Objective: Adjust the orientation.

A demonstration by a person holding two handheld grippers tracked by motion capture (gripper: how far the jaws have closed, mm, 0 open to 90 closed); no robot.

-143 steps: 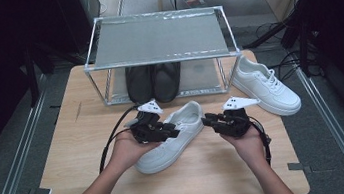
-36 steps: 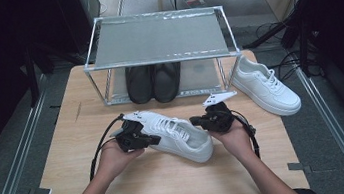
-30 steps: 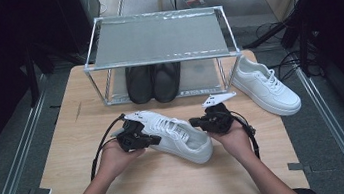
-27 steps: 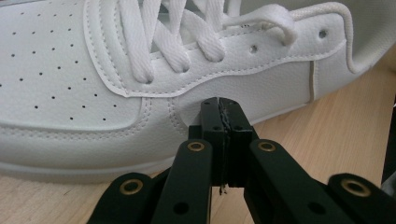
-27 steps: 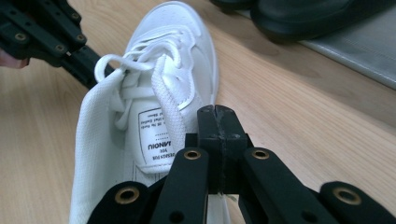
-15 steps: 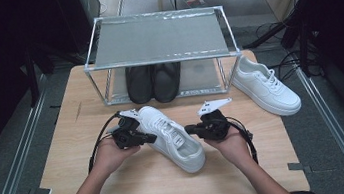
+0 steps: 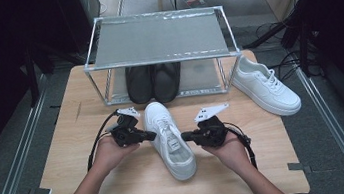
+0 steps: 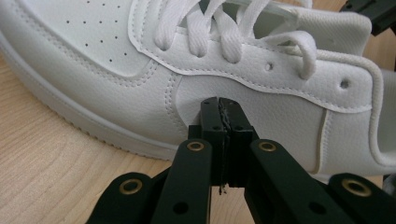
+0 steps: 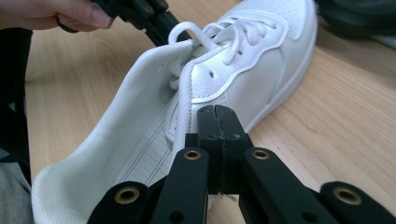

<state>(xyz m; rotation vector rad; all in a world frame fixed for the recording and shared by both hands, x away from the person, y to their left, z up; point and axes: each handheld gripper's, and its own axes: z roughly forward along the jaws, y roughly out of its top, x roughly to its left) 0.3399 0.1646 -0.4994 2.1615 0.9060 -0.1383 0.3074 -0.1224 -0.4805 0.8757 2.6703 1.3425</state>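
Note:
A white sneaker (image 7: pixel 171 142) lies mid-table, toe toward the rack and heel toward the person. My left gripper (image 7: pixel 152 136) is at its left side. In the left gripper view the left gripper (image 8: pixel 219 105) is shut, jaws together, tips against the sneaker's leather side (image 8: pixel 280 107) below the laces. My right gripper (image 7: pixel 185 136) is at the shoe's right side. In the right gripper view the right gripper (image 9: pixel 216 112) is shut too, at the collar of the sneaker (image 9: pixel 243 60) beside a loose lace. Neither holds anything.
A metal-framed rack (image 7: pixel 159 37) stands at the back of the table, with a pair of black shoes (image 7: pixel 153 82) under it. A second white sneaker (image 7: pixel 264 85) lies at the back right. Bare wood (image 7: pixel 82 119) lies left of the hands.
The sneaker has turned from a diagonal lie to nearly straight, heel swung toward the person. The right gripper has shifted left with it; the left gripper has barely moved.

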